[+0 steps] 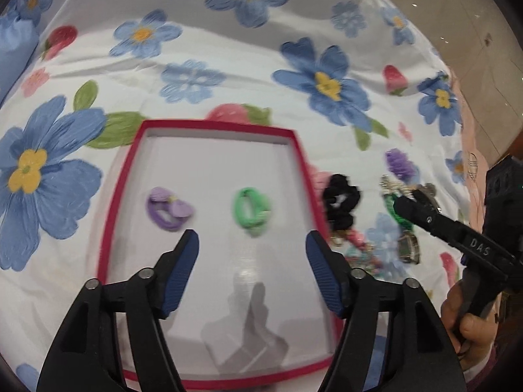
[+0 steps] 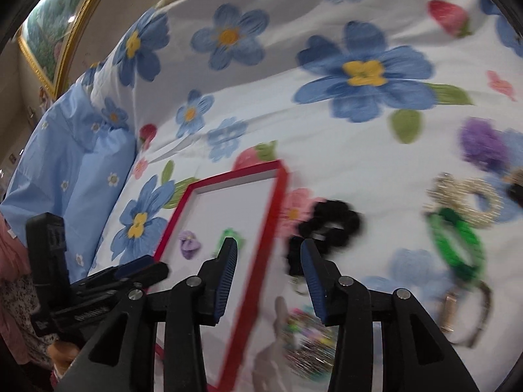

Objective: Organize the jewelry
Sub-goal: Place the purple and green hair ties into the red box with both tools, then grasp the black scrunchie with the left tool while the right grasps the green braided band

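A red-rimmed white tray (image 1: 119, 196) lies on the flowered bedsheet. In it rest a purple hair tie (image 1: 168, 209) and a green hair tie (image 1: 251, 210), both loose. My left gripper (image 1: 251, 241) hangs open just above the tray, nothing between its fingers. My right gripper (image 2: 268, 248) is open and empty too, over the tray's right rim (image 2: 268, 228). Right of the tray lie a black scrunchie (image 2: 330, 225), a green bracelet (image 2: 457, 248), a pearly bracelet (image 2: 470, 199), a purple scrunchie (image 2: 483, 147) and a colourful beaded piece (image 2: 310, 336).
A light blue pillow (image 2: 65, 163) lies left of the tray. A gold-framed picture (image 2: 49, 32) hangs beyond it. The bed's edge and tiled floor (image 1: 457, 16) show at the far right. A metal-banded piece (image 2: 467, 313) lies by the green bracelet.
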### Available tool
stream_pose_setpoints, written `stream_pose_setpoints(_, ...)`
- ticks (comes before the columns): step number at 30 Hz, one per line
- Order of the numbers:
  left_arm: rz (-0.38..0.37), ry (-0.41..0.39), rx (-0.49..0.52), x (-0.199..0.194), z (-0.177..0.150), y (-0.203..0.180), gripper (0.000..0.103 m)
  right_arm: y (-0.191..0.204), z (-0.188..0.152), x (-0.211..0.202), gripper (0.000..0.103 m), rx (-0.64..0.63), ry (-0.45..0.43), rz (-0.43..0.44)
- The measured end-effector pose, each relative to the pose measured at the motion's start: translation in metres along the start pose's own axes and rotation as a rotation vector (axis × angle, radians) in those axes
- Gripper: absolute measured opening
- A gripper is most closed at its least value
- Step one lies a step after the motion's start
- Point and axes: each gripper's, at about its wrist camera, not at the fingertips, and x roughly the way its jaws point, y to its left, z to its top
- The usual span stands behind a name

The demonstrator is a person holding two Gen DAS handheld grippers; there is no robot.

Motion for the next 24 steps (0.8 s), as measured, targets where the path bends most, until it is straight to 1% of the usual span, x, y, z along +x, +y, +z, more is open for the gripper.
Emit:
stream_pose_setpoints(5,-0.018,-0.007,0.058,-0.002,0.001,-0.034,0.07,-0.034,-0.011,-0.034,0.044,0.054,-0.032,-0.05)
stream_pose_setpoints(9,-0.044,-0.003,0.086,-0.003,-0.001,-0.052,0.07,-0.054,-0.019,-0.055,0.044,0.079,-0.051,-0.083)
stream_pose_setpoints(11,-0.04,0.001,0.104,-0.001,-0.002,-0.06,0.07,-0.066,-0.023,-0.065,0.044,0.098,-0.059,-0.1)
stream_pose_setpoints(18,-0.041,0.02,0.157,0.008,-0.003,-0.083,0.07,-0.09,-0.031,-0.085,0.044,0.112,-0.072,-0.16)
stream_pose_setpoints(24,-0.053,0.049,0.208,0.026,0.004,-0.103,0.07,-0.107,-0.027,-0.085,0.044,0.112,-0.068,-0.191)
